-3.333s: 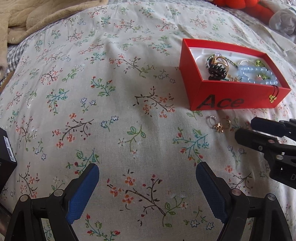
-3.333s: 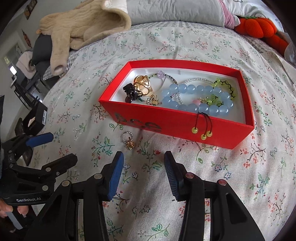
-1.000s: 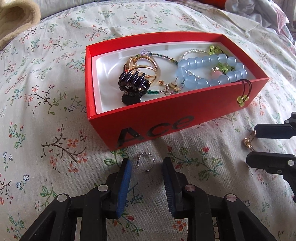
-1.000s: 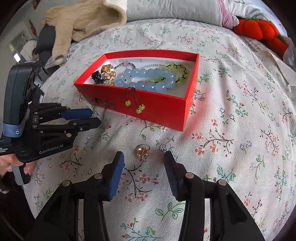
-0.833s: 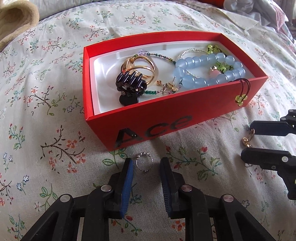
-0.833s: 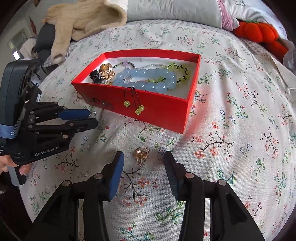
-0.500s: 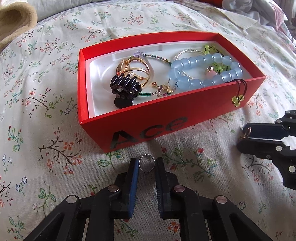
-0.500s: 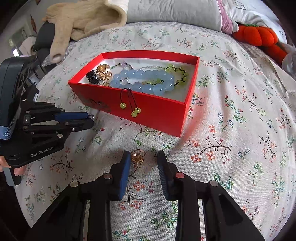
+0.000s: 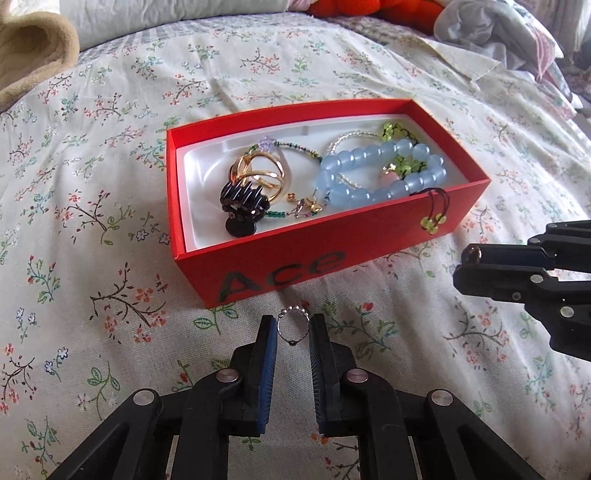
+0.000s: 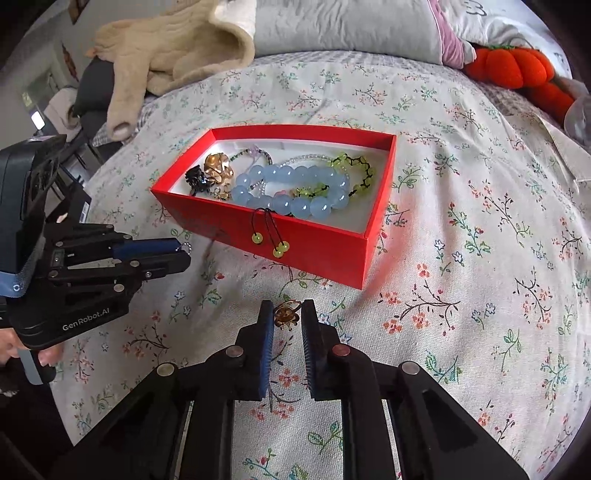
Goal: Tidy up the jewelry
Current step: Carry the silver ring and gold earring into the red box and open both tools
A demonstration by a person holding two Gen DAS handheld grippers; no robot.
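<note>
A red box [image 9: 295, 258] marked "Ace" sits on the floral bedspread. It holds a blue bead bracelet [image 9: 376, 173], a black claw clip [image 9: 242, 201] and gold pieces. Just in front of the box my left gripper [image 9: 293, 326] is shut on a thin silver beaded ring [image 9: 293, 312]. The right wrist view shows that gripper [image 10: 184, 254] from the side. My right gripper [image 10: 287, 314] has its jaws closing, with a gold flower ring [image 10: 284, 315] between the pads and touching both. It enters the left wrist view [image 9: 465, 266] from the right.
A beige plush garment [image 10: 166, 44] and a grey pillow [image 10: 351, 26] lie at the far side of the bed, an orange pumpkin toy [image 10: 517, 66] at the far right. A person's hand [image 10: 11, 343] holds the left gripper's handle.
Both pairs of jaws have narrowed from wide apart onto their rings. The left closed on the silver ring first; the right kept narrowing around the gold ring. Neither hand has shifted much.
</note>
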